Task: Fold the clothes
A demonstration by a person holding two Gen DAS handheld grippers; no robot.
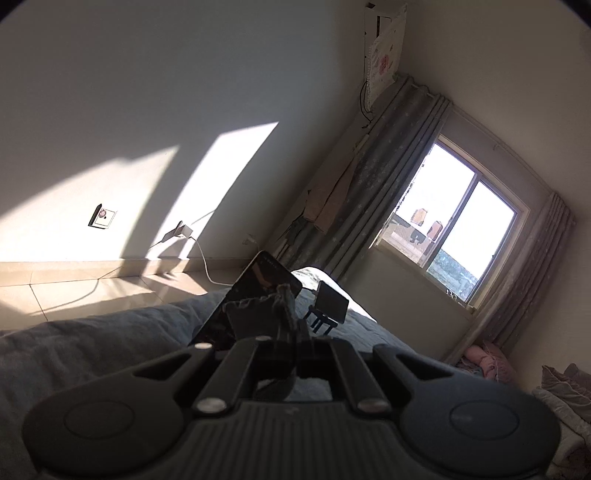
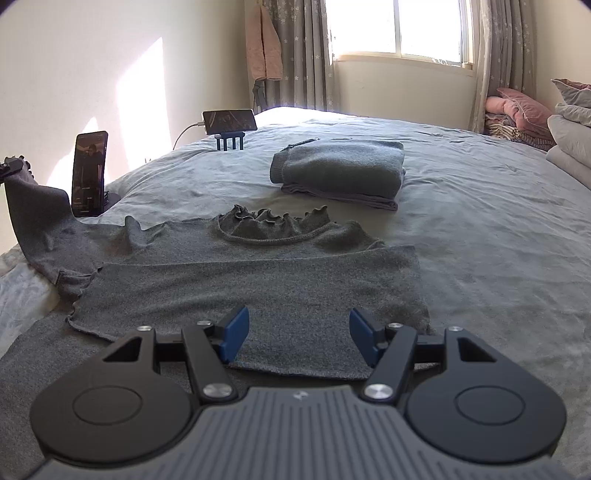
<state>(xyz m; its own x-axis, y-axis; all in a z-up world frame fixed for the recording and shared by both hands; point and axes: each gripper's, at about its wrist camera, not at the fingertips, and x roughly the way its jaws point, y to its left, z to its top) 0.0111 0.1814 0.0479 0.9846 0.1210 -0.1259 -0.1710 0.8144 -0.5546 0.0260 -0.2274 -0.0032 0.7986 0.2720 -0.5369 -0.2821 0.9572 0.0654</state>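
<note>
My right gripper (image 2: pixel 297 334) is spread wide, blue pads hovering just over the folded-in hem of the grey sweater (image 2: pixel 258 280) laid flat on the bed (image 2: pixel 480 221). My left gripper (image 1: pixel 290 317) is pinched tight on the ruffled sleeve cuff (image 1: pixel 284 295), lifted off the bed. Further back sit a folded stack (image 2: pixel 340 173) and two phones on stands (image 2: pixel 89 173), (image 2: pixel 229 120).

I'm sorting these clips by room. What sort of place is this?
Most likely a bedroom: a wide bed with a grey-blue sheet, stacked pink and striped bedding beside it, and a curtained window. A grey knit top lies spread for folding.
</note>
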